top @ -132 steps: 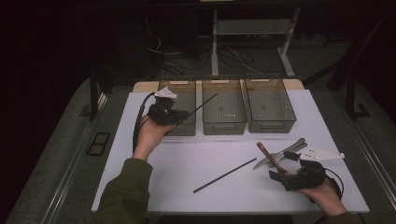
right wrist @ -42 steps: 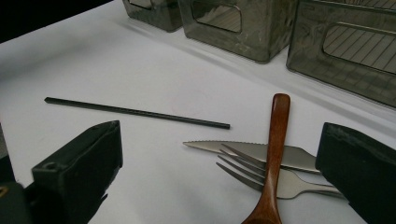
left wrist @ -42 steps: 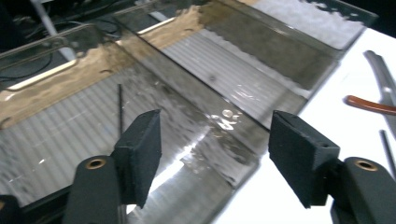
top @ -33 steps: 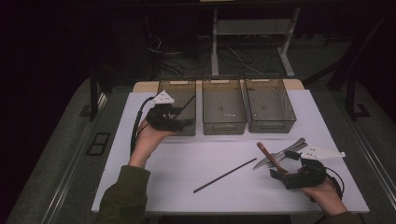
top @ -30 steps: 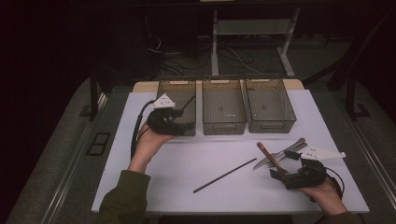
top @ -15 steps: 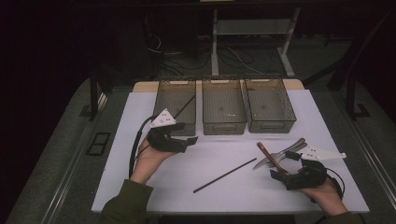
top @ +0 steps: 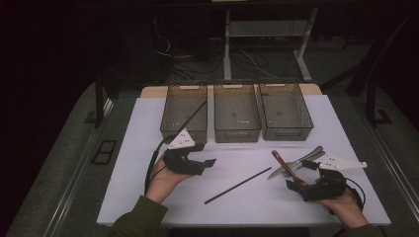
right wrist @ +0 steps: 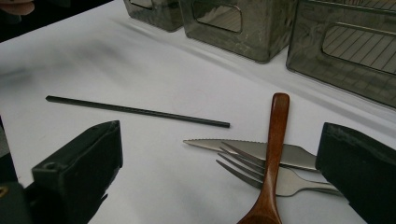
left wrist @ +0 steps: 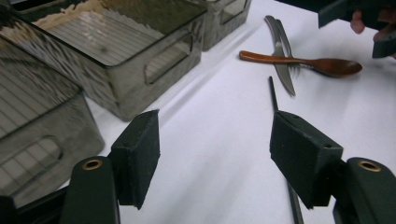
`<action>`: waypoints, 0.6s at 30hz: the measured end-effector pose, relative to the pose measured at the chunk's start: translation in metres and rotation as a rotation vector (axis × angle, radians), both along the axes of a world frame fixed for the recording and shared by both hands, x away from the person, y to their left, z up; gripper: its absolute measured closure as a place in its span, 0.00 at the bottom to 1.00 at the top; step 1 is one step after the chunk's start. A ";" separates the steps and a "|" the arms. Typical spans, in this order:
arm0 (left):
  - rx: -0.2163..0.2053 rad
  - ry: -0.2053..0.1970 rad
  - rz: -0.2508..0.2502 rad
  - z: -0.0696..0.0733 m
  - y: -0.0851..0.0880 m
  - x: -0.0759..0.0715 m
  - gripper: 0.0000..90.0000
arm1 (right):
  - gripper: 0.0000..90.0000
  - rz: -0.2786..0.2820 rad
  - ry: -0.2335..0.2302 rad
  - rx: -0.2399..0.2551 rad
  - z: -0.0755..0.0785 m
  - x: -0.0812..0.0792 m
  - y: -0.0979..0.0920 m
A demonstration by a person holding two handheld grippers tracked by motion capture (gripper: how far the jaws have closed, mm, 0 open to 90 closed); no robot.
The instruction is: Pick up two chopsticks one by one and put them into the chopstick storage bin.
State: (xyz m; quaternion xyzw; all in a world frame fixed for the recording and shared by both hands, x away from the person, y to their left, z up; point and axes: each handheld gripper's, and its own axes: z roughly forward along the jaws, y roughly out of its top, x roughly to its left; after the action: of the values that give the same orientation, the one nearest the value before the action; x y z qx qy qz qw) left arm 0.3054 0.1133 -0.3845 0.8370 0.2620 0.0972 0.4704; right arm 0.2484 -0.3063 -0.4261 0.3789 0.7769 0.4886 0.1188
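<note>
- A white table (top: 148, 123) seen from above, with a person's two forearms coming in from the near edge, each hand holding a black two-jaw gripper.
- Three clear bins stand side by side at the far side of the table: left bin (top: 184, 111), middle bin (top: 236, 111), right bin (top: 285, 109).
- One black chopstick (top: 190, 113) leans in the left bin, its top end poking over the rim.
- A second black chopstick (top: 238, 185) lies flat on the table, between the two grippers and well apart from the bins.
- The left gripper (top: 205, 163) is above the table just in front of the left bin, pointing toward the loose chopstick. Its jaws have just been closing a little but are spread, with nothing between them; in the left gripper view the chopstick (left wrist: 273, 93) runs past under the right-hand jaw.
- The right gripper (top: 301, 170) sits low at the table's right. Its jaws are spread wide, pinching nothing.
- Just ahead of it lies a small pile: a wooden spoon (right wrist: 271, 168) resting across a knife (right wrist: 233, 147) and a fork (right wrist: 245, 170).
</note>
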 end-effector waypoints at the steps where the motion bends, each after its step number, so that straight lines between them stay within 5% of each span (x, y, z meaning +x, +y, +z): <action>1: 0.002 0.002 -0.006 -0.001 -0.001 -0.002 0.38 | 0.01 0.001 0.000 -0.002 0.000 0.000 0.000; 10: 0.011 0.000 -0.032 -0.010 -0.007 -0.016 0.47 | 0.01 0.000 -0.001 -0.008 -0.001 0.000 0.000; 18: 0.042 0.048 -0.064 -0.025 -0.016 -0.022 0.59 | 0.01 0.000 -0.002 -0.009 0.000 0.000 0.000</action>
State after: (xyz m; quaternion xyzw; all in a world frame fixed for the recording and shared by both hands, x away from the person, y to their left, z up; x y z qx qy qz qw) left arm 0.2831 0.0972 -0.4090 0.8566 0.2443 0.0675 0.4493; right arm 0.2485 -0.3059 -0.4265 0.3779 0.7790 0.4854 0.1215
